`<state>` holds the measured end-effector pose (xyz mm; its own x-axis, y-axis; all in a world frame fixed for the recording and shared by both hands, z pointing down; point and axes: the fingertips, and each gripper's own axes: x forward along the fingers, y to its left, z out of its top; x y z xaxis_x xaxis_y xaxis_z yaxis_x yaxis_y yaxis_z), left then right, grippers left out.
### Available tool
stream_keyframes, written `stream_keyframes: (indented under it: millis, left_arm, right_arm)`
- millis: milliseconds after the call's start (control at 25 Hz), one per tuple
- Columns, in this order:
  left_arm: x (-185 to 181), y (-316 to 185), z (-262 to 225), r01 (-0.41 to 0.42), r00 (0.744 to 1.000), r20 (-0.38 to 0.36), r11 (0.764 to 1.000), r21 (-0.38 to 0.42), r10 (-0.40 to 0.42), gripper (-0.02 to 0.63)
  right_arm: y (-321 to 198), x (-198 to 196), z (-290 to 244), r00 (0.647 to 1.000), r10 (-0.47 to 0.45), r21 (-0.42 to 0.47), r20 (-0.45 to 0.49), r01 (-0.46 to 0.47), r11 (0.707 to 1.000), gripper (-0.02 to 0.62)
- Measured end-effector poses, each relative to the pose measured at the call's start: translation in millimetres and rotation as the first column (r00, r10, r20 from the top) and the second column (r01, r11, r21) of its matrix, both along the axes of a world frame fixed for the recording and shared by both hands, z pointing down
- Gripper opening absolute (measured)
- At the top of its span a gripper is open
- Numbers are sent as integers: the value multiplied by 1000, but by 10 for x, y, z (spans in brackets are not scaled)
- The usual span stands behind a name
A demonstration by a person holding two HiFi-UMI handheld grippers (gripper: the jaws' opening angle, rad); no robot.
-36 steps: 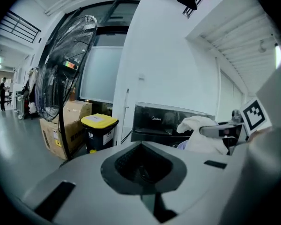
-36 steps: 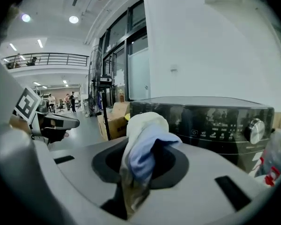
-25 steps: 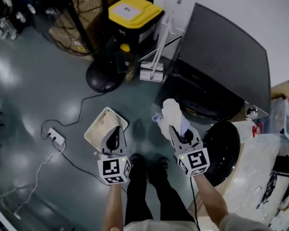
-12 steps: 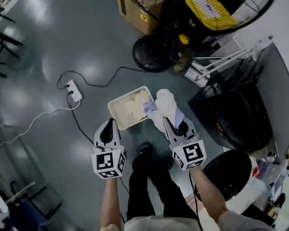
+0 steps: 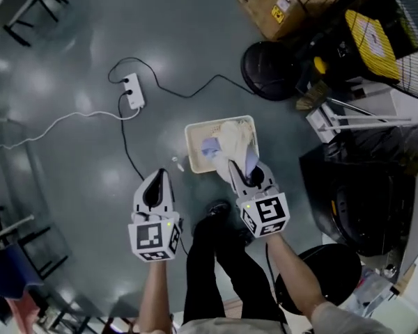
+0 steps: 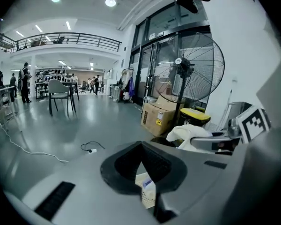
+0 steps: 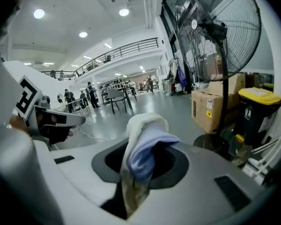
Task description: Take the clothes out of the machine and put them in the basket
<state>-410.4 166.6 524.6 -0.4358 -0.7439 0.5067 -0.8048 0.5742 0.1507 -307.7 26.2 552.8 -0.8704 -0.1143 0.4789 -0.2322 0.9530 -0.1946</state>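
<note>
Cable (image 5: pixel 122 141), power strip (image 5: pixel 134 99) left of basket (image 5: pixel 189 145) (held clothes (image 5: pixel 233 141) over it).

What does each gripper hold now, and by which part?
The right gripper holds the bundle of clothes, white and pale blue, by a bunched fold pinched between its jaws. The left gripper holds nothing; its jaws are together.
</note>
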Motion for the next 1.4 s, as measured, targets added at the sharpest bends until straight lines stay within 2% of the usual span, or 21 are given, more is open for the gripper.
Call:
stream_keyframes:
  millis: [160,640,920,1040,1200,1400]
  left_arm:
    - [-27,118,393,9,1000,-16,1000,-5,-9,17]
    - [211,259,1720,10,995,-100,999,-48,-15,17]
    - [10,708,2226,85,992,-81,993,-87,-92,17]
    - [-1,834,2440,90,992,-79,990,-107,-99,17]
    - [35,899,2641,91,992,-79,989,-116,-101,17]
    - [89,952,2817,88,991,-92,988,-130,-100,17]
  right_arm:
    - [129,-193,755,999,-18,-31,-50,17,999,104]
    - [289,-435,2892,979,-71,-65,-189,60,996,107]
    - [325,-512,4030,957,-69,-57,-282,55,997,110]
    - [360,-478,4502,938,-83,-63,-337,65,996,114]
    - [403,-419,5022,895,-125,-77,-428,102,992,118]
    - [424,-475,5310,871,-120,-138,-476,61,989,141]
